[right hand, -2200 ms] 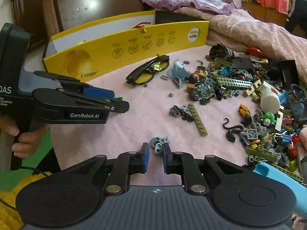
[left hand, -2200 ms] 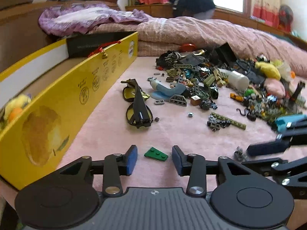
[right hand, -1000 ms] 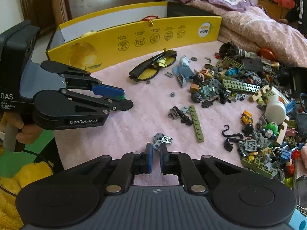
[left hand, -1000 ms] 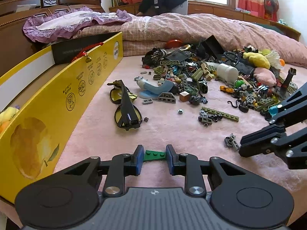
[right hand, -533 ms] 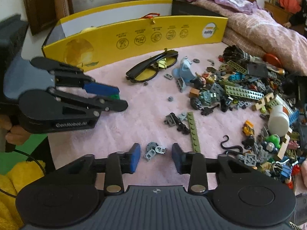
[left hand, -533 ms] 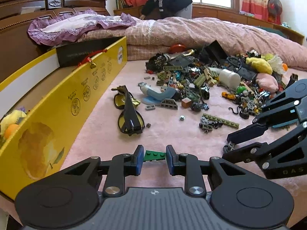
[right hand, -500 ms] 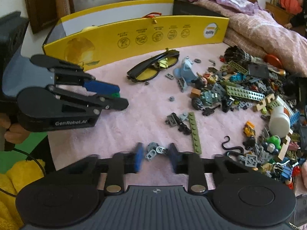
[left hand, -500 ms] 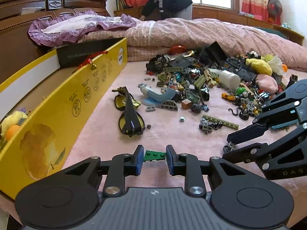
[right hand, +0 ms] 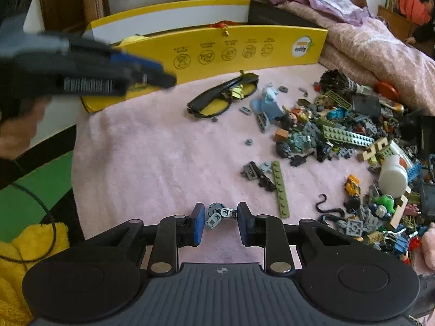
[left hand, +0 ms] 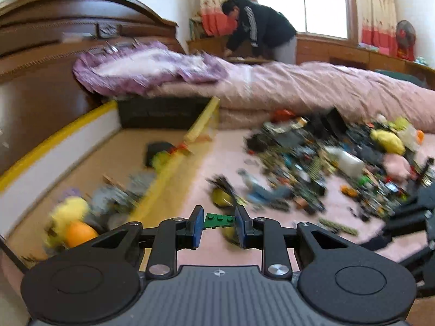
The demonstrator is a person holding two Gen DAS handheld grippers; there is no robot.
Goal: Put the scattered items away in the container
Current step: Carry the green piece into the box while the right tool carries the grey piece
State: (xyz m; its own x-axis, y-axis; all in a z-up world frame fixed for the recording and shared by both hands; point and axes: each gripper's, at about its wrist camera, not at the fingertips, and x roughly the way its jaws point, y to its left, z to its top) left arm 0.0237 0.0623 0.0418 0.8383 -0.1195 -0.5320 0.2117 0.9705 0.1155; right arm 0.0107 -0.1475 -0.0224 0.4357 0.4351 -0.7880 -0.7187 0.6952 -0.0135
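My left gripper (left hand: 218,221) is shut on a green brick plate (left hand: 218,220) and holds it in the air, close to the yellow box's near wall (left hand: 174,171). The box (right hand: 244,46) is open, with soft toys and bricks lying inside. My right gripper (right hand: 220,218) is open, low over the pink blanket, with a small grey brick piece (right hand: 218,213) between its jaws and not gripped. The left gripper also shows blurred in the right wrist view (right hand: 152,73), raised in front of the box.
Black sunglasses with yellow lenses (right hand: 223,100) lie near the box. A large pile of bricks and toys (right hand: 353,146) covers the right of the blanket, with an olive plate (right hand: 281,187) and a white jar (right hand: 394,174). A person (left hand: 261,35) bends by the window.
My left gripper has lifted the green plate and swung left towards the box. My right gripper, shut a second ago, has opened around the grey piece.
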